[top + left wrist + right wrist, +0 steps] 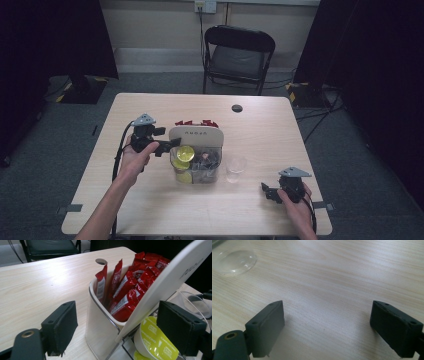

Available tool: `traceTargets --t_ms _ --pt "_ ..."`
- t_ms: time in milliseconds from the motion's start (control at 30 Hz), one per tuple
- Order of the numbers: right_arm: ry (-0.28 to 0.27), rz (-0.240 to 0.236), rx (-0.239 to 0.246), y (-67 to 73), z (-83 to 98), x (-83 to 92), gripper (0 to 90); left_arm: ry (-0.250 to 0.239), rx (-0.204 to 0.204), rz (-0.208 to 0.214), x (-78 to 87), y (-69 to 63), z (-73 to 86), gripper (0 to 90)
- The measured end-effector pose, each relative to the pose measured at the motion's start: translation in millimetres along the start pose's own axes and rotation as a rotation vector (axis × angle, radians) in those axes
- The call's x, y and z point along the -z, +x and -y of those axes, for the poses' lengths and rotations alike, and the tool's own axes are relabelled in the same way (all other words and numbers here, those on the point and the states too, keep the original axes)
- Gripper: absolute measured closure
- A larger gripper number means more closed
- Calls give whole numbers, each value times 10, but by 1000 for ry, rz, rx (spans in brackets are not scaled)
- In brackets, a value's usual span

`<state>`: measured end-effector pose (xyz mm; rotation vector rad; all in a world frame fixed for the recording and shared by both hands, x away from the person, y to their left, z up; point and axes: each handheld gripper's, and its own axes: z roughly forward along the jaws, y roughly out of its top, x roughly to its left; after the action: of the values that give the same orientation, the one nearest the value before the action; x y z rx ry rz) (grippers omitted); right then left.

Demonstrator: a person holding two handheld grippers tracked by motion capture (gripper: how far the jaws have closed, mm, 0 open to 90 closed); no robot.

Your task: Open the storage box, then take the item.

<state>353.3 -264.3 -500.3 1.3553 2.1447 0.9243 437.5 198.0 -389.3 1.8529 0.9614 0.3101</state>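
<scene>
Two grippers released; left gripper (172, 144) by capsule (185, 153); organizer panel (196, 134) between; cup (235, 168) near

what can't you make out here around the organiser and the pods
- Clear compartment's dark contents: too small in the high view.
- Lower yellow pod: cut off by the left gripper view's bottom edge.
- Lettering on the white panel: blurred and cropped at that view's right edge.
- Clear cup: cut off by the right gripper view's top edge.

table (150, 210): light wood | on it: organizer (196, 137), clear cup (235, 169) beside it
</scene>
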Motion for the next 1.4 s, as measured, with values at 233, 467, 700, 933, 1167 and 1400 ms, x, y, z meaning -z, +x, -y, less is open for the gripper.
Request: traceTargets --t_ms 233,467,700,933,1167,1400 --pt "1 -4 2 -4 -1 -2 115 7 27 -16 -11 15 -5 155" --pt "-1 -11 9 -7 1 1 120 13 25 1 -23 21 5 168" --pt "-3 -40 1 -19 -38 35 176 16 17 -3 -1 50 15 171" --pt "-61 -104 18 37 -98 153 227 6 14 -20 6 31 10 164" --pt "-135 -177 29 126 -217 261 291 12 -6 -29 6 27 -7 152" --pt "-180 -246 48 232 -356 354 353 16 -3 -28 6 24 -12 153"
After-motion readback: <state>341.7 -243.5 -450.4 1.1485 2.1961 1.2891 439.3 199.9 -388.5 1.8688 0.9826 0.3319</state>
